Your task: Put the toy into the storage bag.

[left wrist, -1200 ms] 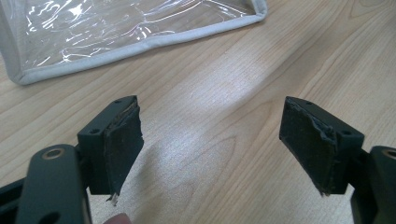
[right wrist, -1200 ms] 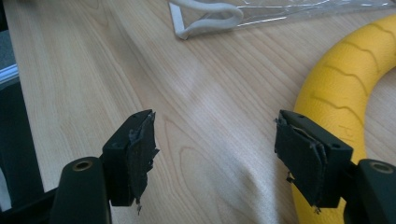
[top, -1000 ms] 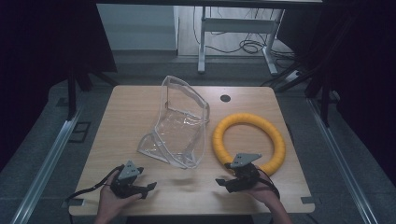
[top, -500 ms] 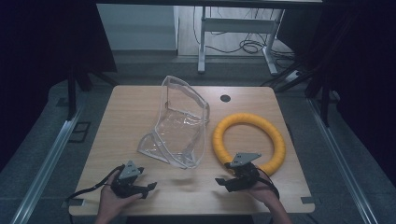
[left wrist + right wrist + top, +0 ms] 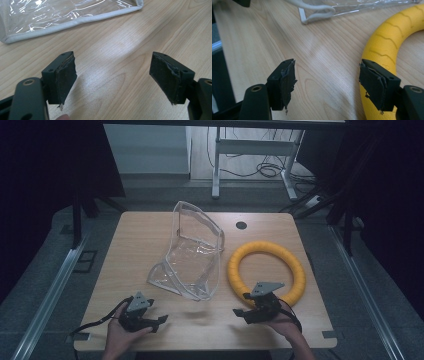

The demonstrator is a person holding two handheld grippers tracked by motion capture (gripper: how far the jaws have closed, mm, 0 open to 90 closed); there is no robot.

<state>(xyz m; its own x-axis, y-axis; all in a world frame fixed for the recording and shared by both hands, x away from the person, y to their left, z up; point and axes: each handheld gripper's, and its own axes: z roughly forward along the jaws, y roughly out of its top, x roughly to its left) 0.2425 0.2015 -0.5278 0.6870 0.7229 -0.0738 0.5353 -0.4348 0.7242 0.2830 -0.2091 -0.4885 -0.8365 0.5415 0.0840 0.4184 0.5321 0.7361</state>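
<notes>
Evidently nothing is done yet: the clear bag stands open mid-table and the yellow ring lies just right of it, both untouched. The left gripper and right gripper rest near the table's front edge, jaws apart and empty. All handling remains, likely the ring going into the bag. No writing is readable.

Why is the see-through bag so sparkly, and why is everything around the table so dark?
In the left gripper view, light bounces off the crinkled clear bag as white glare streaks. In the high view, the light falls on the table while the surroundings stay nearly black. In the right gripper view, the yellow ring looks sharp, and a pale sheen crosses the wood.
</notes>
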